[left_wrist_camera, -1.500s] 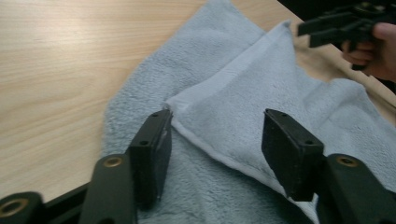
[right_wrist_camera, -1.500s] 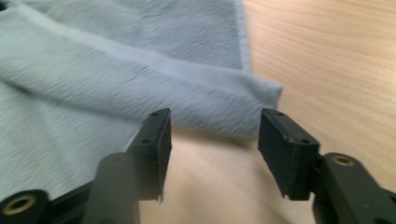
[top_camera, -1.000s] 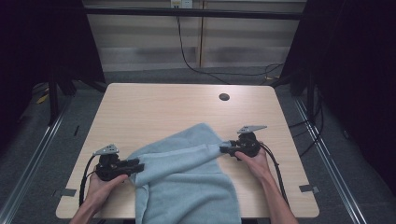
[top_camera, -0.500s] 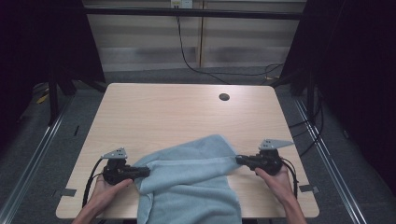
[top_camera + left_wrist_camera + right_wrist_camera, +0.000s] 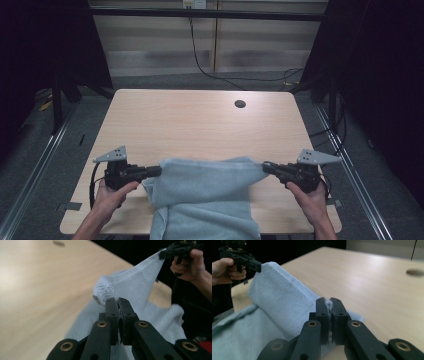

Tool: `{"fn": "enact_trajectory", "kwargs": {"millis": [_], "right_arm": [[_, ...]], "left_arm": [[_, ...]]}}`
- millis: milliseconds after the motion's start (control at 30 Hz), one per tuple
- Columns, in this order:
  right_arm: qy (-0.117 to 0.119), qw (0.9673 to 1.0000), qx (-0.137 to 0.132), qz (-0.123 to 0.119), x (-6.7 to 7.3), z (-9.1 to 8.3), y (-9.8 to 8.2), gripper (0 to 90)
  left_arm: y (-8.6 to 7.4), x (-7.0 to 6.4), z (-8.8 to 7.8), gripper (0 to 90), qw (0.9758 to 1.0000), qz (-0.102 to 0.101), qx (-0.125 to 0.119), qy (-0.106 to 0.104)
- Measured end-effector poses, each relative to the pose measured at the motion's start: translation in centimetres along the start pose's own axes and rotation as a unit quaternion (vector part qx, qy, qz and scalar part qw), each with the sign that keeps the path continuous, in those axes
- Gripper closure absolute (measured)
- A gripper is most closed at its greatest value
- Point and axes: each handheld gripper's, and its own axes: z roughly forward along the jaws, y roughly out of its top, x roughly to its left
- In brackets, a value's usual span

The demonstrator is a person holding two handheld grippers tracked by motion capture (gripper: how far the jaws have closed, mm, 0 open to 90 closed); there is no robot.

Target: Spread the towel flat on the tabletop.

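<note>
Jaws of both tools were pressed together on cloth. In the left gripper view, the left gripper [image 5: 119, 305] pinched a bunched corner of the pale blue towel [image 5: 135, 287], the fabric rolled into a small wad just beyond the tips. In the right gripper view, the right gripper [image 5: 329, 305] had its two black jaws clamped on a thin edge of the same towel, a sliver of fluff showing in the seam between them. Both pairs had just been closing, with the cloth between them.

Held that way, one corner to each tool, the upper edge of the towel was drawn into a taut line between the grippers and lifted off the table [image 5: 200, 120], probably so that the cloth could be spread or folded evenly. The grips sat well apart, near the front edge of the tabletop, which kept the span straight rather than sagging. Below that line the rest of the towel draped down, part of it resting on the wood and part hanging over the near edge toward the person.

Counted: one towel, two grippers, two hands, namely the left hand [image 5: 112, 192] and the right hand [image 5: 310, 192], one table, and one round hole [image 5: 240, 104] in the tabletop near its far side.
</note>
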Motion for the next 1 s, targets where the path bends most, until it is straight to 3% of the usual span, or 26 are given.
{"fn": "enact_trajectory", "kwargs": {"millis": [200,367,567,667,767,833,867,933,967,1000], "right_arm": [[-0.006,0.9986,-0.049,-0.017,-0.8,0.6,4.5,86.0],[-0.017,0.9965,-0.077,-0.025,-1.9,0.5,7.7,86.0],[-0.03,0.995,-0.089,-0.035,-3.5,1.1,11.5,85.9],[-0.04,0.9945,-0.093,-0.028,-4.8,2.3,13.1,85.9],[-0.055,0.9951,-0.08,-0.019,-6.4,3.9,14.4,85.7],[-0.068,0.9958,-0.06,-0.01,-7.7,5.2,15.0,83.6],[-0.092,0.9948,-0.042,-0.009,-8.4,6.1,15.1,77.6],[-0.101,0.9948,-0.015,0.004,-9.3,7.1,14.9,59.9],[-0.116,0.9932,0.001,0.004,-9.5,7.5,14.6,59.1],[-0.109,0.994,0.006,0.007,-9.6,7.7,14.0,58.8]], "left_arm": [[3.6,0.7,-1.9,87.5,0.9978,0.007,-0.057,0.031],[6.5,1.6,-3.4,87.5,0.9937,0.013,-0.095,0.058],[10.1,3.0,-3.7,87.5,0.9893,0.024,-0.113,0.089],[11.7,4.4,-3.3,87.5,0.9866,0.013,-0.126,0.103],[12.8,6.1,-2.5,87.5,0.9851,0.007,-0.124,0.119],[13.0,7.7,-1.7,87.2,0.9846,-0.001,-0.108,0.137],[12.8,8.5,-1.3,86.1,0.984,-0.013,-0.099,0.148],[12.1,9.8,-1.1,73.4,0.9796,-0.034,-0.086,0.178],[11.5,10.2,-1.0,65.7,0.9791,-0.048,-0.083,0.179],[11.0,10.3,-1.1,65.7,0.9779,-0.049,-0.088,0.183]]}}
